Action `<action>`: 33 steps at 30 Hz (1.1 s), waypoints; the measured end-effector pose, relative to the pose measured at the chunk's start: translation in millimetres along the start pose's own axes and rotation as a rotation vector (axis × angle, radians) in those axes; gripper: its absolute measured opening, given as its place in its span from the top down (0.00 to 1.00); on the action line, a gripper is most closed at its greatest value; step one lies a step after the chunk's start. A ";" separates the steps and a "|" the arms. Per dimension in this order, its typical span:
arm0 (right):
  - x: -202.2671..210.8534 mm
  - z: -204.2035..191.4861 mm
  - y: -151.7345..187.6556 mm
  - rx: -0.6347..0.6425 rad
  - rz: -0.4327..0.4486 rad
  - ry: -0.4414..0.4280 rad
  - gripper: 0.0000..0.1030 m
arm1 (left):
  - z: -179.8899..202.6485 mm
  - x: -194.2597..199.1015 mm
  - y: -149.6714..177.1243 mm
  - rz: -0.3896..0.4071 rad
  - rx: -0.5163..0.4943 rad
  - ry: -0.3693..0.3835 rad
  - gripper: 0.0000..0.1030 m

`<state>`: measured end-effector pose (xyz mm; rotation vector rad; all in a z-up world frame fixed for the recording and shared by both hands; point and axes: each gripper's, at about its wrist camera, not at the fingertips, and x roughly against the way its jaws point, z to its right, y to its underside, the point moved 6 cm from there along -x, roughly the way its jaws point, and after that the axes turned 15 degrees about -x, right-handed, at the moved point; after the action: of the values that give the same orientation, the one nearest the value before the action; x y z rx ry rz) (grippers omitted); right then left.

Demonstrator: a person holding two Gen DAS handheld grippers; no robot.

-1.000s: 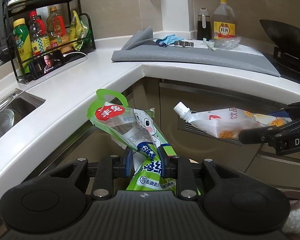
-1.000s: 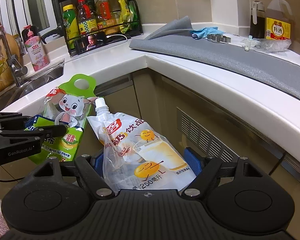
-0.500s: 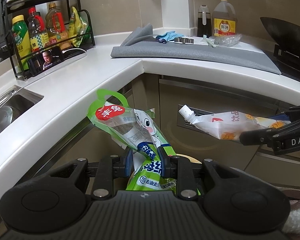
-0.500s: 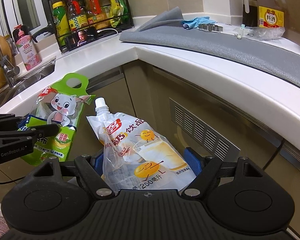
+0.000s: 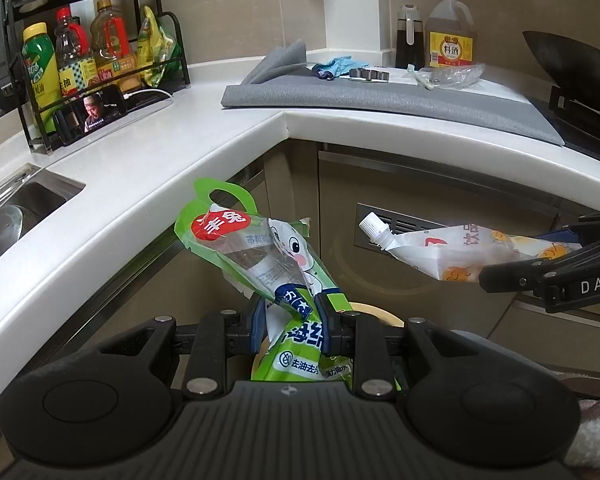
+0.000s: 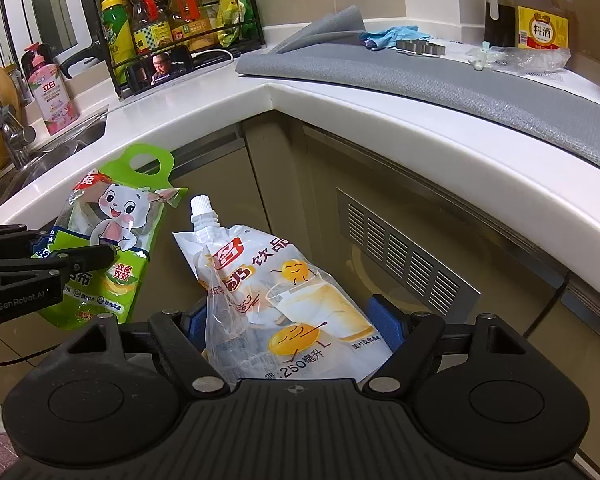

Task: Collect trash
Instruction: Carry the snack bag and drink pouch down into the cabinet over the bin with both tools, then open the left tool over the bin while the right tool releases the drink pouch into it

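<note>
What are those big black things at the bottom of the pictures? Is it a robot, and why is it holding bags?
No robot: a person holds two grabbing tools, each carrying a camera looking along its fingers. One picture comes from each tool. The left gripper pinches a green rabbit bag. The right gripper holds a white drink pouch with a screw cap. Both are empty packets, trash being collected. Behind is a white kitchen counter with a grey mat, a rack of bottles and a sink.
</note>
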<state>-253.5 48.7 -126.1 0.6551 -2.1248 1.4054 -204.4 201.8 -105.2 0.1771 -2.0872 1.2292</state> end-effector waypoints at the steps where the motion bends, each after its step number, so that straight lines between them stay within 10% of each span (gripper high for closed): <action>1: -0.5 0.1 -0.1 -0.001 -0.002 0.000 0.22 | 0.0 -0.5 0.0 -0.002 0.000 0.001 0.72; 33: -40.5 5.0 5.5 0.001 -0.127 0.048 0.21 | 17.7 -44.9 15.4 -0.145 0.005 0.150 0.72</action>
<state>-227.1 50.7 -157.6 0.7355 -2.0087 1.3404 -186.4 185.8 -149.8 0.2269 -1.9083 1.1256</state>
